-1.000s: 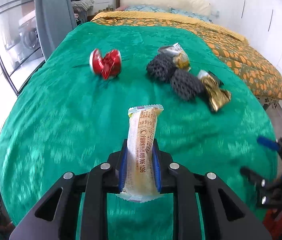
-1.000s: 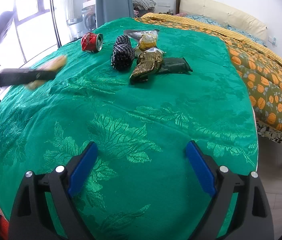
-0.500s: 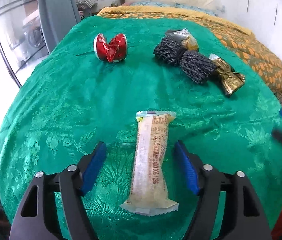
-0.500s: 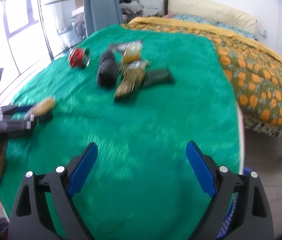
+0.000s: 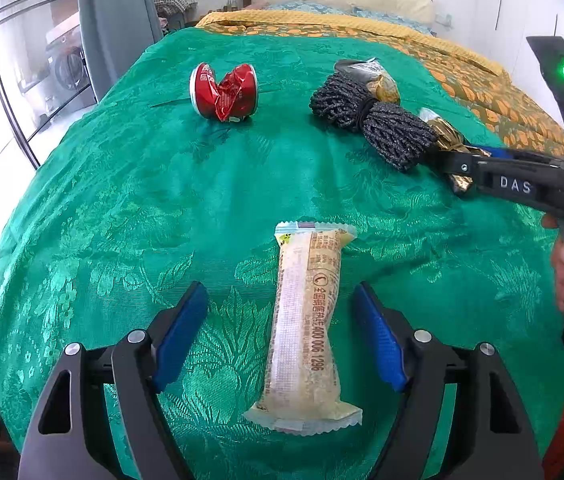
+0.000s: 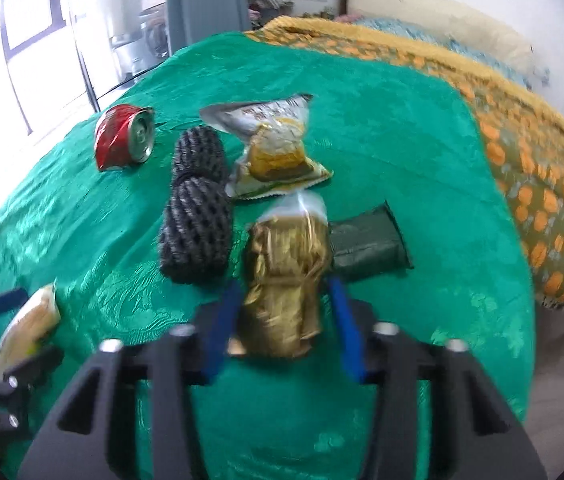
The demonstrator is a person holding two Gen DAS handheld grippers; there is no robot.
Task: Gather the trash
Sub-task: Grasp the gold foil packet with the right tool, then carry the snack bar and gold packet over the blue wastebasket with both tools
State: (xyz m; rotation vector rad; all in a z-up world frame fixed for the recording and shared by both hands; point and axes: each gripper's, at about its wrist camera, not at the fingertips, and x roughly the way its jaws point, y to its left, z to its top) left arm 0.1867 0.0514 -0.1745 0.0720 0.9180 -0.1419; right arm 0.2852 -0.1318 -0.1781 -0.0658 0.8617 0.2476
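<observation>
Green brocade cloth spreads wide ahead of both tongs, with bare room on the near side and to the left, its edge curving down at the left and at the right.

Left gripper has just been opening – its blue pads stand well apart, clear of the beige snack wrapper lying flat between them.

Right gripper has just closed – its pads press the gold wrapper. Just beyond it lie a black mesh bundle, a dark green packet, a yellow pouch and a crushed red can.
</observation>
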